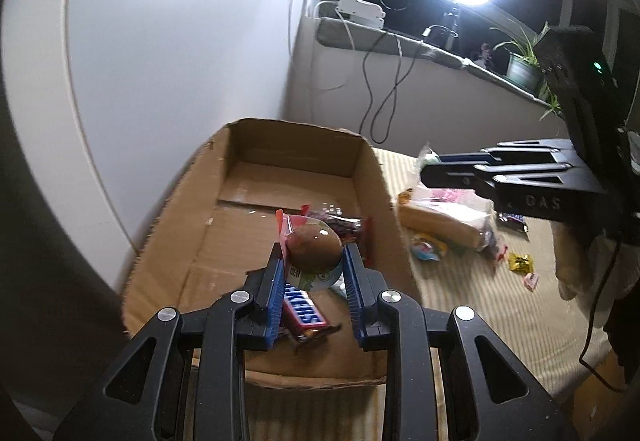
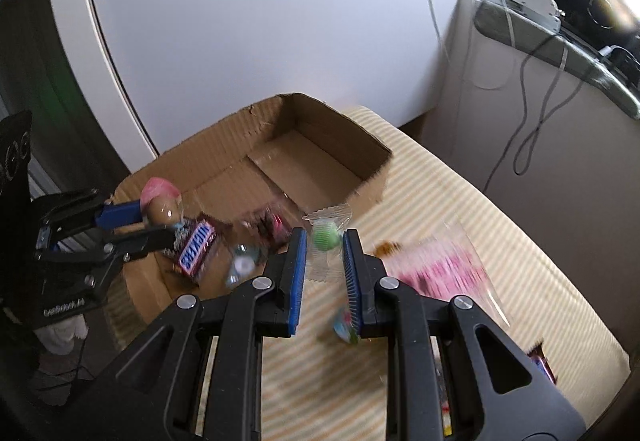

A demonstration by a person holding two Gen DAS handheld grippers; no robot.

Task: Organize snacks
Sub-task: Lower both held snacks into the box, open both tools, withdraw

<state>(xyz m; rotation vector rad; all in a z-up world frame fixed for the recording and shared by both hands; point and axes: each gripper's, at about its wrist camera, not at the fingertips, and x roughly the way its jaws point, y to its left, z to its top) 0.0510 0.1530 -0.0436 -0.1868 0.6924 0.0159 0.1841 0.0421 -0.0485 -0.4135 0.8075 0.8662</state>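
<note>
Cardboard box [image 1: 372, 177]: we carry a packed egg [image 1: 314, 245] and a green sweet [image 2: 325, 235], both jaws pinching; next, release inside.

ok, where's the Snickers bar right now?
In the cardboard box, on its floor at the near end. In the left wrist view the Snickers bar lies just below the wrapped egg held by the left gripper.

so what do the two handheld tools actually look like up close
Both are matte black plastic. The left tool and right tool each have two angular fingers with triangular cutouts, silver round screw heads and ribbed blue pads. Raised lettering reading DAS marks the right tool's side, a thin black cable trails below it, and a pale glove shows behind.
</note>
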